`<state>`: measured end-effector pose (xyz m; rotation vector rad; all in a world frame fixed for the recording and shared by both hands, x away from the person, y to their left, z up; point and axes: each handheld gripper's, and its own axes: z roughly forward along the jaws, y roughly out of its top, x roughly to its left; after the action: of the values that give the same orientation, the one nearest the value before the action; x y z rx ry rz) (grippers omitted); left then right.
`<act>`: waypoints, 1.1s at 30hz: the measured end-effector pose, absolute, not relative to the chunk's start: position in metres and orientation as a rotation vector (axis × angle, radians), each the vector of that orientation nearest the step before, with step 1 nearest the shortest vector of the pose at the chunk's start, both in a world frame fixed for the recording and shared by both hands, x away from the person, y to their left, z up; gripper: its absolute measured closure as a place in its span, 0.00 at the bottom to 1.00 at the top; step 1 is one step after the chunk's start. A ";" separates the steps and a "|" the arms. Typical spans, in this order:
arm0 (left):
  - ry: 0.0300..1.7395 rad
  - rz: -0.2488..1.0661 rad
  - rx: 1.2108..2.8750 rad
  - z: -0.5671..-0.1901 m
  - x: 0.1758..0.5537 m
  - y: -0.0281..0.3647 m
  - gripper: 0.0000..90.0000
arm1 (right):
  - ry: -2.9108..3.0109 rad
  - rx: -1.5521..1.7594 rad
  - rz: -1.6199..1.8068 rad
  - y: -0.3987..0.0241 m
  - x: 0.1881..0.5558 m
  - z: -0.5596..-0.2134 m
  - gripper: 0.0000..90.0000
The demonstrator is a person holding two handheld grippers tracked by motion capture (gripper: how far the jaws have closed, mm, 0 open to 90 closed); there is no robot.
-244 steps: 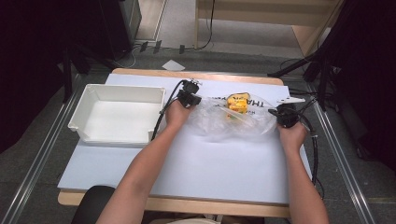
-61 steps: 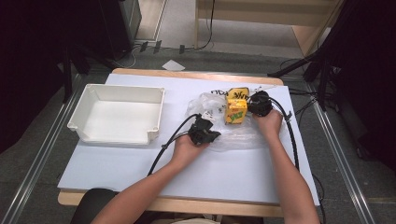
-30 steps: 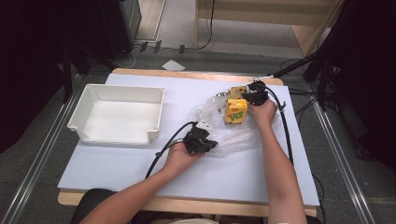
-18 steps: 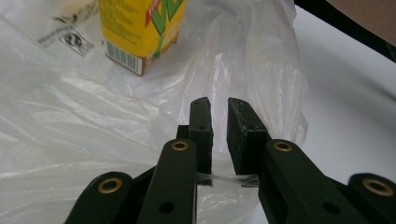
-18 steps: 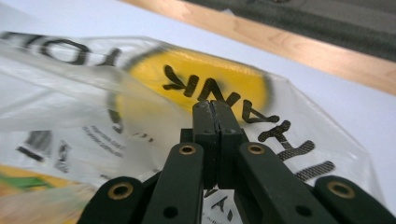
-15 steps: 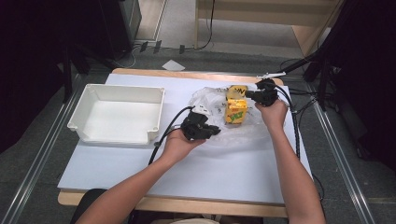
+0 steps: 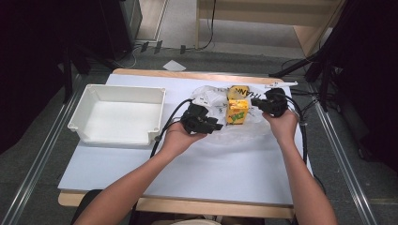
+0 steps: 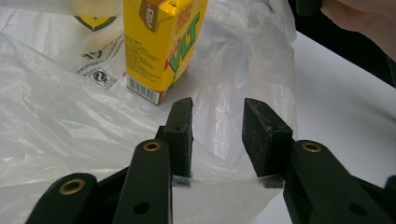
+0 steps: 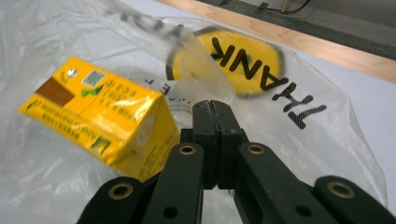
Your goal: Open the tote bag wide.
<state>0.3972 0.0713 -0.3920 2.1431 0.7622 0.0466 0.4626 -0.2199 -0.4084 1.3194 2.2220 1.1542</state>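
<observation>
A yellow drink carton [image 7: 236, 112] stands upright on a crumpled clear plastic bag [image 7: 244, 137] at the middle of the table. My left gripper [image 7: 216, 125] is just left of the carton. In the left gripper view its jaws [image 8: 217, 126] have just been opening; bag film [image 8: 60, 116] lies loose between them and the carton [image 8: 161, 46] stands just ahead. My right gripper [image 7: 256, 101] is at the carton's upper right. In the right gripper view its jaws [image 9: 211, 109] are shut on a stretched fold of the bag [image 9: 327, 130], with the carton [image 9: 102, 116] to their left.
An empty white bin [image 7: 94, 136] stands at the table's left, its rim a hand's width from my left gripper. The near half of the white tabletop [image 7: 211, 178] is bare. Cables trail from both grippers, and dark stands flank the table.
My left gripper's jaws have opened and that hand has moved farther up the table. My right gripper has shifted to the right while staying shut.
</observation>
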 end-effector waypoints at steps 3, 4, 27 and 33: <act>0.763 0.034 2.144 -0.391 0.399 0.070 0.65 | 2.222 1.321 1.159 -0.224 0.455 -0.410 1.00; 0.767 0.032 2.146 -0.391 0.399 0.070 0.63 | 2.225 1.323 1.157 -0.225 0.453 -0.411 1.00; 0.692 0.079 2.154 -0.344 0.413 0.064 1.00 | 2.271 1.221 1.204 -0.220 0.402 -0.404 1.00; 0.664 0.169 2.177 -0.345 0.439 0.060 1.00 | 2.293 1.208 1.202 -0.215 0.394 -0.411 1.00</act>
<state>0.4390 0.0603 -0.3445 2.1770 0.6640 0.1694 0.3944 -0.2146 -0.4107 1.2084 2.2928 1.2023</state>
